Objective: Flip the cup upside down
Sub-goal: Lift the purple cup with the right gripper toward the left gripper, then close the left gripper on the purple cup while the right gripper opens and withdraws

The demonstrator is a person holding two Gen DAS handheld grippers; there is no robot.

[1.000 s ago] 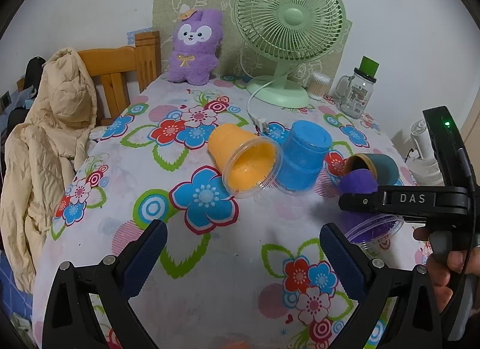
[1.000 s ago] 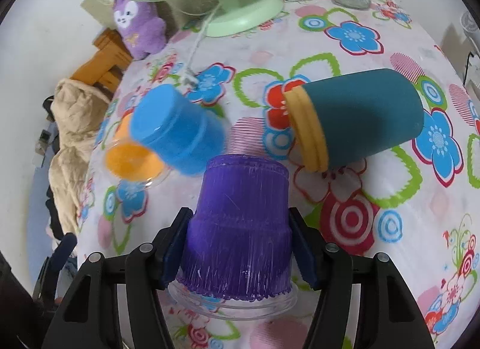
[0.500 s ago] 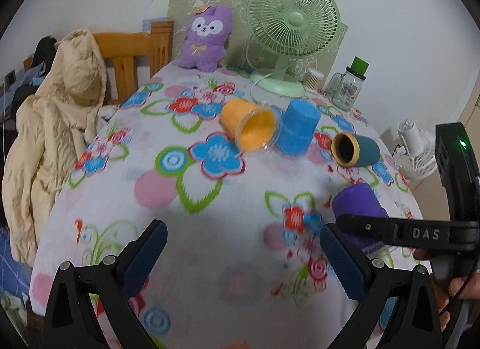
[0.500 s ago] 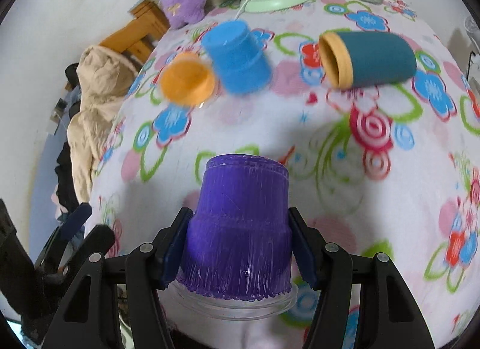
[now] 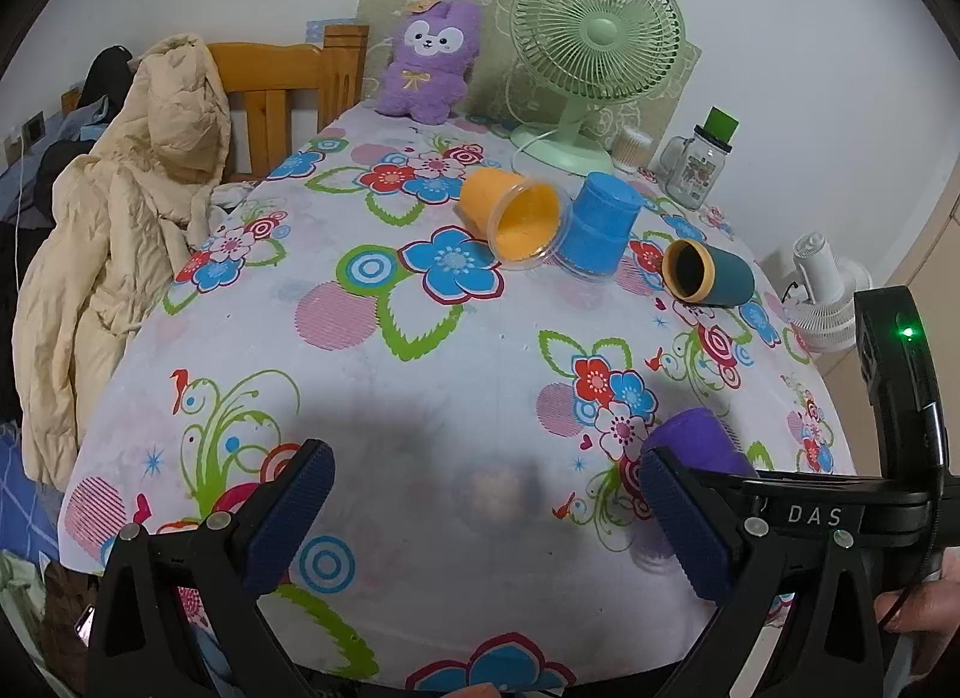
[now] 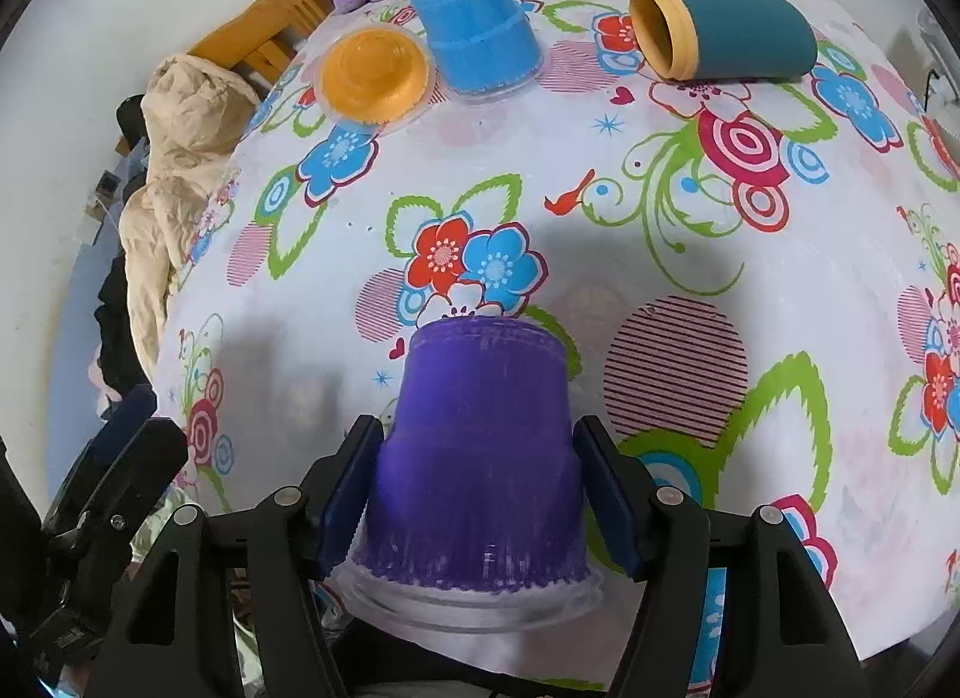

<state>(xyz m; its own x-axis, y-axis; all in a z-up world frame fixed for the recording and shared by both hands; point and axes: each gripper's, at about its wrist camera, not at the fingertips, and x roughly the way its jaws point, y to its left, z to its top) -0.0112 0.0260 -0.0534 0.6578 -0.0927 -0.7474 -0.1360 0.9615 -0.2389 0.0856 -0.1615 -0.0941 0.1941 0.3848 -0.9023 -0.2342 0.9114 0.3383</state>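
Right gripper (image 6: 480,494) clamped on the purple cup (image 6: 480,446), base up and rim down, apparently just above the floral tablecloth (image 6: 690,254) near its front edge, with left gripper (image 5: 486,512) spread wide, holding nothing

The purple cup (image 6: 480,458) was seen upside down, with its flat closed bottom on top and its wide mouth facing down. A clear plastic rim was seen sticking out all around the mouth. A step was seen in the side, so the top part was a bit narrower than the lower part. The cup was held on both sides by the right tongs (image 6: 480,497), low on its body, at the near edge of the flowered table (image 6: 690,218). In the left wrist view, only the upper part of the cup (image 5: 699,440) was seen, near the right edge of the table.
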